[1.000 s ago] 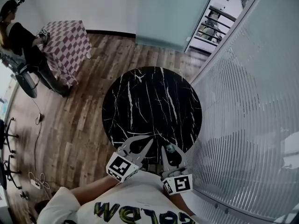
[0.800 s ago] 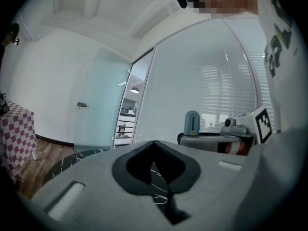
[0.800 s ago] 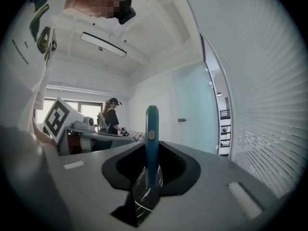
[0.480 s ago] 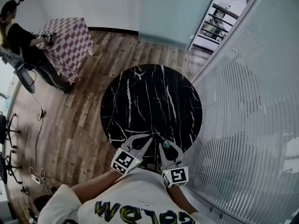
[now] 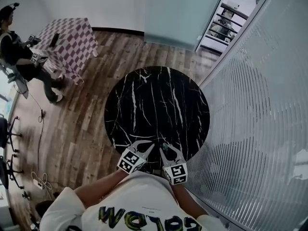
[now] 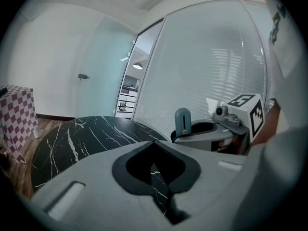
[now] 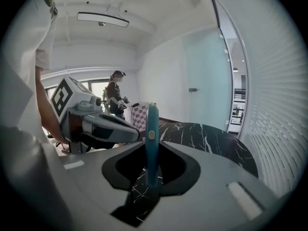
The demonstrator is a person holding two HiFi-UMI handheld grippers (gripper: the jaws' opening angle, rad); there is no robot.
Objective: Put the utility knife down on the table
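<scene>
Right gripper [image 7: 152, 150] had its fingers [image 7: 216, 177] pinching the utility knife [image 7: 152, 138], a slim teal one. The knife stood upright in the gap, its upper end poking above the fingers and a small yellowish button on its spine facing the right gripper view's camera. It was not lying on the worktop [image 5: 154, 100], a round black marble-look top with white veins. Head view put the knife over the near rim of the worktop, close to the person's body. Whether its lower end touched the surface could not be told.

Left gripper [image 6: 153, 143] had its fingers [image 6: 96, 177] pressed together at the tips, with nothing between them; only the veined worktop showed through the opening behind the tips. It sat just beside the right gripper, tips angled toward each other but apart, both at the worktop's near edge.

The rest of the worktop was bare. A wooden floor [image 5: 77, 129] lay around it and a ribbed glass wall [image 5: 255, 129] ran along the right. Far left, another person [image 5: 14, 52] sat at a checkered table [image 5: 72, 40], well apart from the worktop.
</scene>
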